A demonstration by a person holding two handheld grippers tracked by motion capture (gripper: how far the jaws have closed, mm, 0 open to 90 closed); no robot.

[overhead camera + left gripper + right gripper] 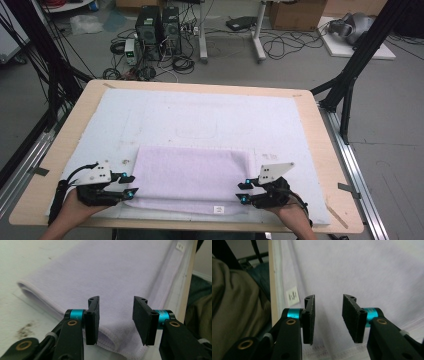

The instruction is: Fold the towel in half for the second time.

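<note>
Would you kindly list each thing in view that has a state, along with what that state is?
Lilac towel: folded, lying flat on the white mat, label at its near edge.
Left hand-held gripper: open at the towel's left near corner, nothing pinched.
Right hand-held gripper: open at the towel's right near corner, nothing pinched.
White mat: spread flat over the table.

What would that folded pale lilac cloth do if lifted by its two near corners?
The folded pale lilac terry towel would probably sag and unfold, since its layers lie loose and soft at the edge. It looks light. Pushed, it would likely bunch up on the white mat rather than slide.
</note>
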